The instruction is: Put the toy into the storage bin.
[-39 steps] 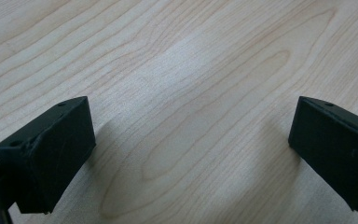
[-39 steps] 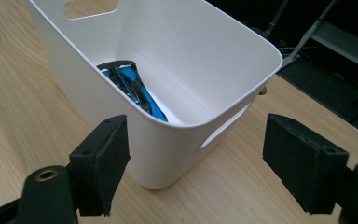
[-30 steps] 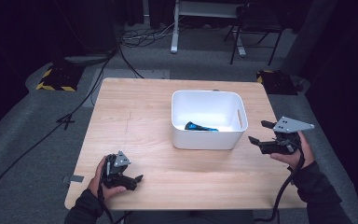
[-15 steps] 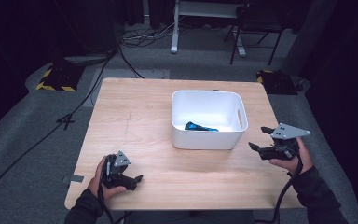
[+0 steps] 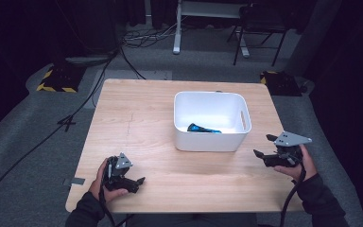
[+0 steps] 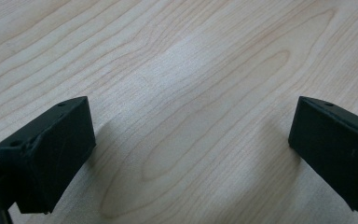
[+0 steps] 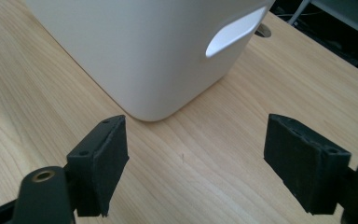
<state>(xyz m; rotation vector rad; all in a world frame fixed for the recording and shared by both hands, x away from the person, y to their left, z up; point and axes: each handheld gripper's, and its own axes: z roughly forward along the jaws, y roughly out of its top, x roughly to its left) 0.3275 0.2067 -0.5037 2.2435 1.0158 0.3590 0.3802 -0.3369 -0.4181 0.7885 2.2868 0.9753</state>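
A light wooden desk point(image 5: 137, 123) stands on grey carpet point(image 5: 23, 142) in a dark room. Cables point(image 5: 137, 40) trail at eleven o'clock; a black chair point(image 5: 260, 23) stands at one o'clock.

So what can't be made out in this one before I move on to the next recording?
- High view: the blue and black object in the white plastic bin is too small to identify, and the bin's near wall hides its lower part.
- Right gripper view: the bin's wall hides its contents, and the top edge cuts off its rim.
- Left gripper view: the light wooden table around the open left hand-held gripper gives no sign of where it sits.
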